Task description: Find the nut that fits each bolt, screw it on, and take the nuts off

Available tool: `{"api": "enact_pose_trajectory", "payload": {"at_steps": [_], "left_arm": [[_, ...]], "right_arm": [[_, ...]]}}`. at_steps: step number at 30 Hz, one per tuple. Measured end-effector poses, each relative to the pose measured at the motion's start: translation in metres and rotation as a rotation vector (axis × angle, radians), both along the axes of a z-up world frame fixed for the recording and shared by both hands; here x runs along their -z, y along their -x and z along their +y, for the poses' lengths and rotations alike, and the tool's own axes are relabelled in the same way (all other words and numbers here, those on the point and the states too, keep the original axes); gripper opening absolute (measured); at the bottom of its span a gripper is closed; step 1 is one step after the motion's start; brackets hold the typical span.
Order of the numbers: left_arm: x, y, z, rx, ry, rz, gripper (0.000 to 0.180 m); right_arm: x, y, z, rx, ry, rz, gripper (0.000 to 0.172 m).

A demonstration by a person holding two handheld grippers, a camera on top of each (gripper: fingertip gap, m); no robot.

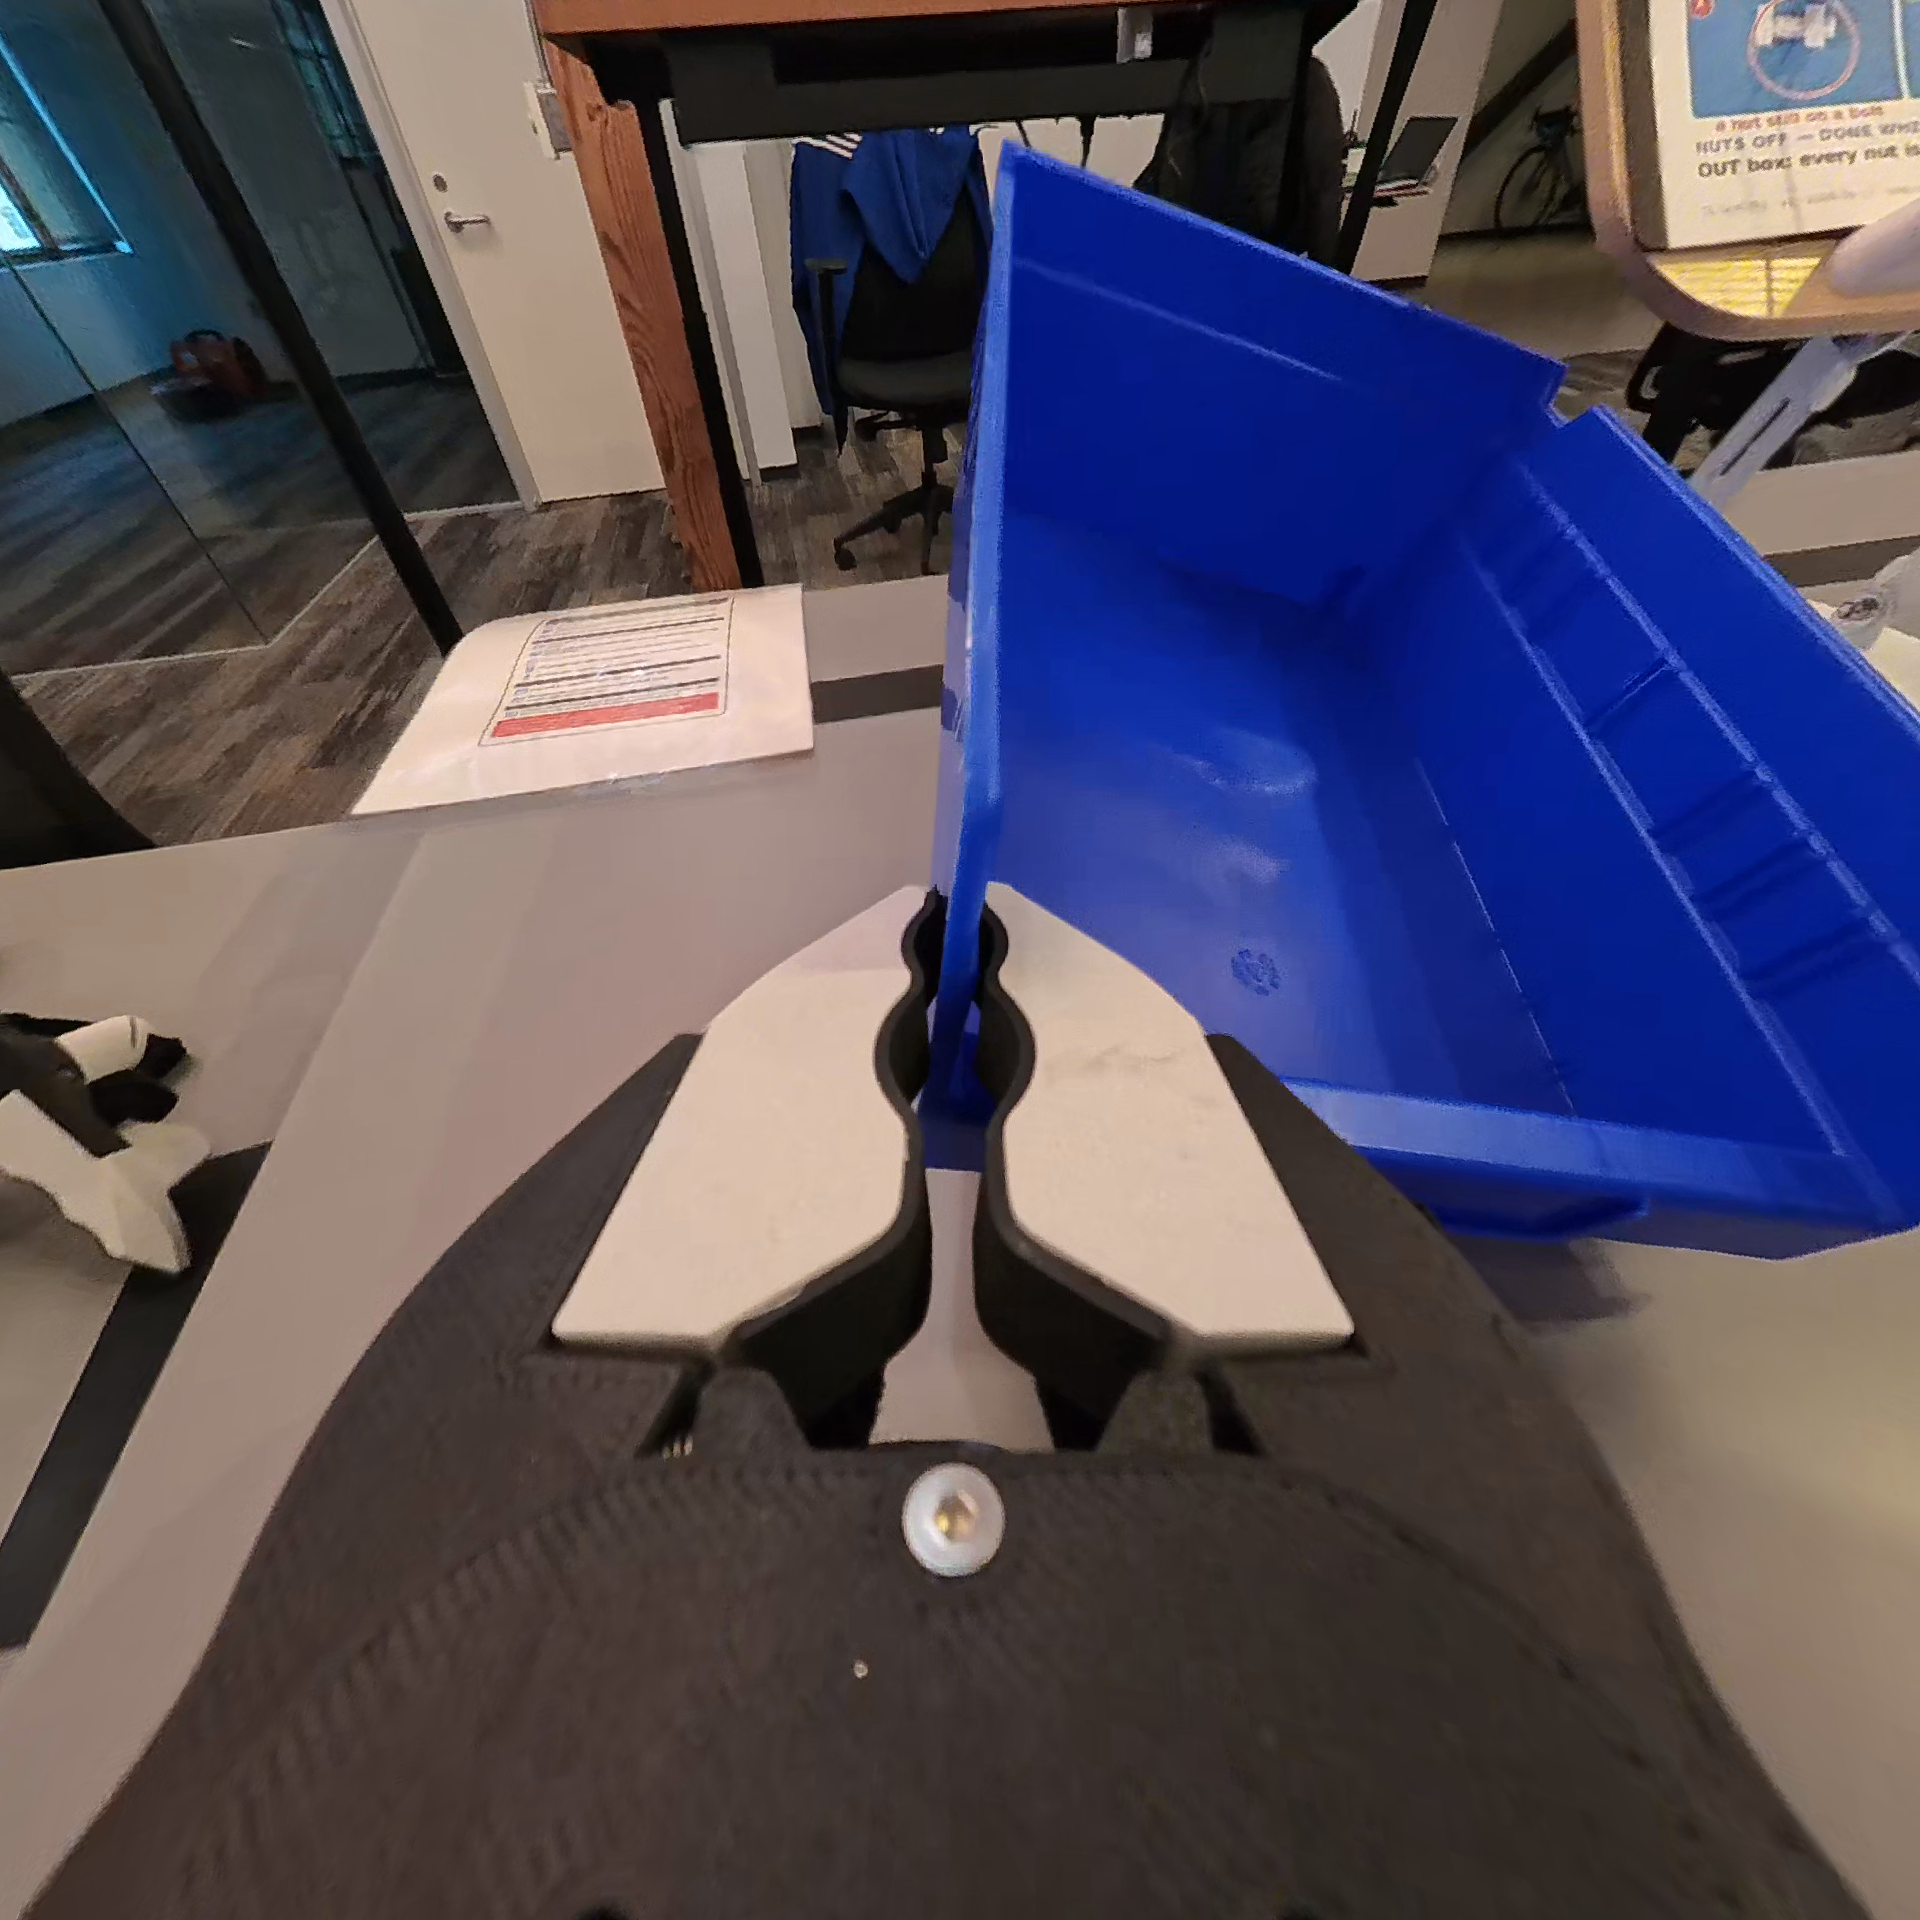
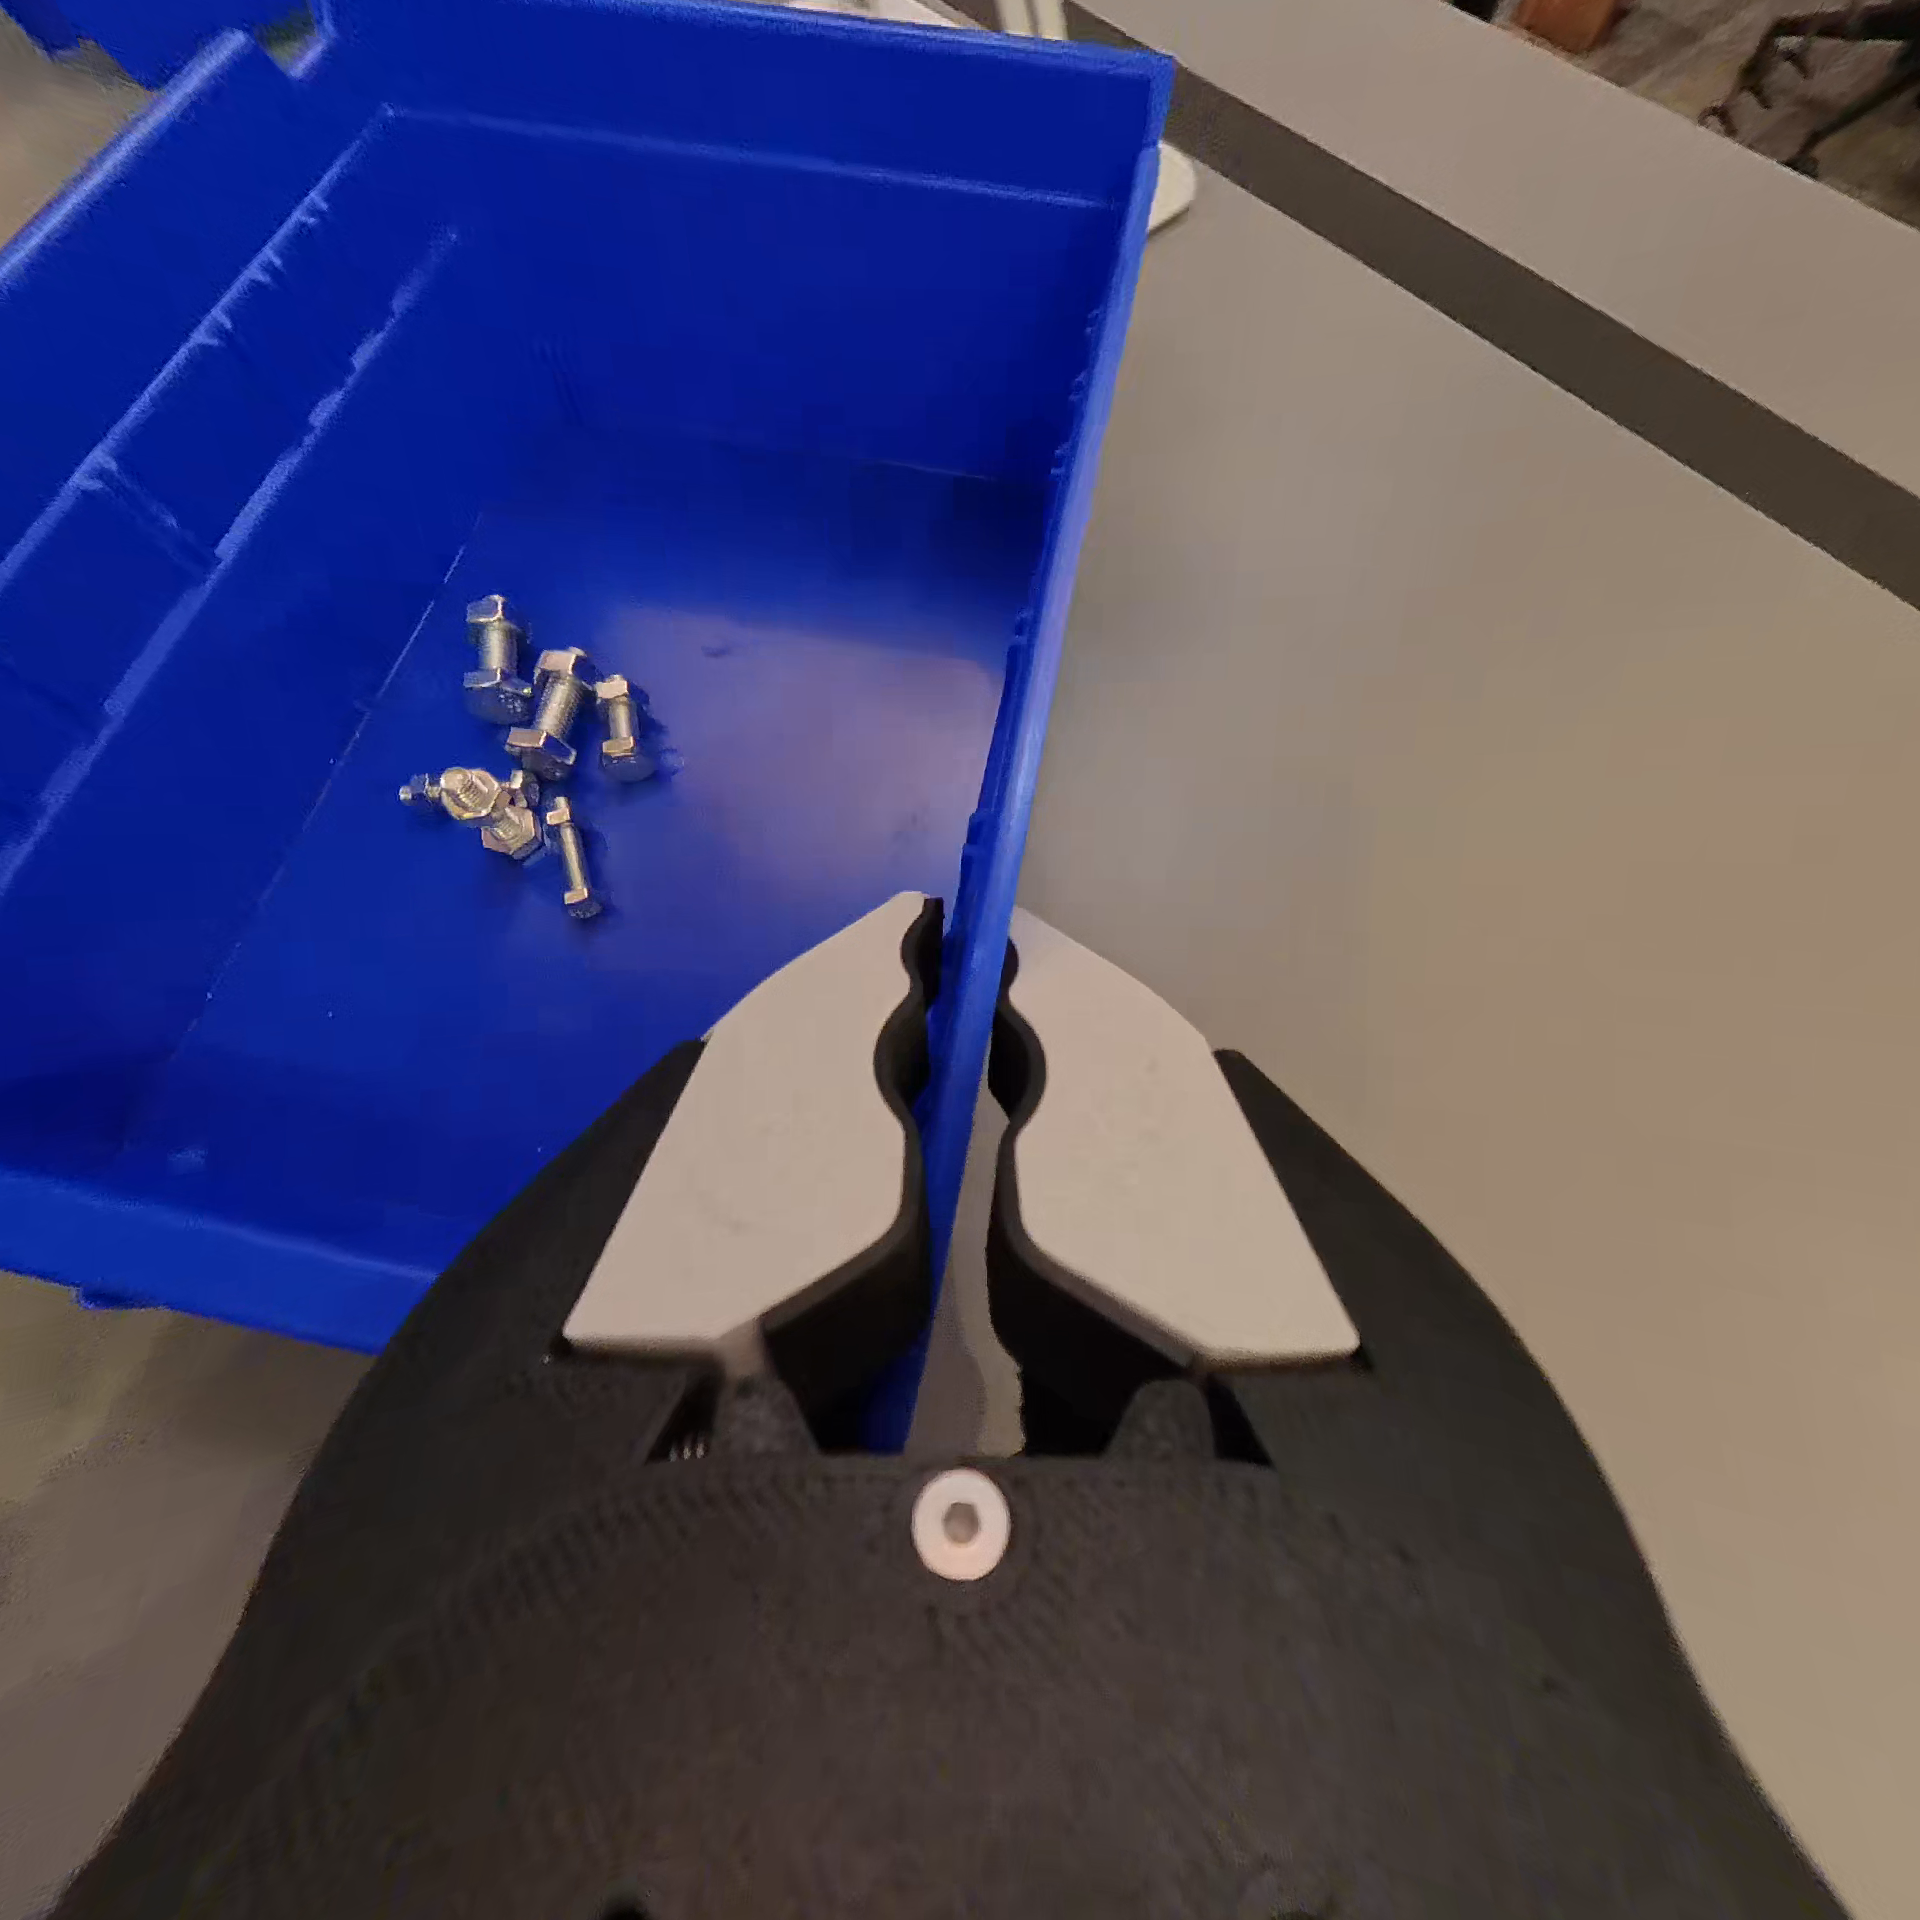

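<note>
In the left wrist view my left gripper (image 1: 961, 914) is shut on the left side wall of a blue plastic bin (image 1: 1195, 779). That bin is tilted up above the grey table (image 1: 468, 987), and its inside shows nothing. In the right wrist view my right gripper (image 2: 971, 925) is shut on the right side wall of a blue bin (image 2: 1081, 520). Several silver bolts with nuts on them (image 2: 540, 727) lie in a loose heap on that bin's floor, left of my fingers.
A laminated sheet (image 1: 613, 707) lies at the table's far edge. A black and white object (image 1: 94, 1122) lies at the left. Dark stripes (image 2: 1558, 312) cross the table. Part of another blue bin (image 2: 156, 31) shows at the top left of the right wrist view. Spacing between my two grippers at the tips: around 70 centimetres.
</note>
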State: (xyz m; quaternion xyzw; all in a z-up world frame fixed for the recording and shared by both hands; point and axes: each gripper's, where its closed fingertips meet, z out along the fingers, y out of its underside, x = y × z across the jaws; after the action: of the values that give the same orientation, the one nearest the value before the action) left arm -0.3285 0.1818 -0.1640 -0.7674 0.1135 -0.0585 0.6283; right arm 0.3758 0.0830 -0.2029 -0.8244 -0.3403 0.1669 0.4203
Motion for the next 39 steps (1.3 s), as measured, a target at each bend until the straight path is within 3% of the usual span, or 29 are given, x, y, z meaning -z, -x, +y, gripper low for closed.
{"api": "enact_pose_trajectory", "payload": {"at_steps": [15,28,31,36,39], "left_arm": [[0.018,0.068,-0.114,-0.207,0.103,0.044,0.002],[0.032,0.123,-0.181,-0.312,0.155,-0.011,0.001],[0.036,0.131,-0.193,-0.327,0.173,-0.024,0.001],[0.043,0.136,-0.205,-0.337,0.191,-0.022,0.002],[0.044,0.137,-0.205,-0.336,0.205,-0.007,0.002]], "right_arm": [[0.001,0.162,0.004,-0.246,0.073,0.039,0.007],[0.001,0.300,0.025,-0.247,0.041,0.024,0.008],[-0.007,0.311,0.026,-0.287,-0.011,0.016,0.032],[-0.060,0.304,-0.009,-0.499,-0.258,0.055,0.031],[-0.062,0.304,-0.058,-0.732,-0.267,0.005,0.027]]}}
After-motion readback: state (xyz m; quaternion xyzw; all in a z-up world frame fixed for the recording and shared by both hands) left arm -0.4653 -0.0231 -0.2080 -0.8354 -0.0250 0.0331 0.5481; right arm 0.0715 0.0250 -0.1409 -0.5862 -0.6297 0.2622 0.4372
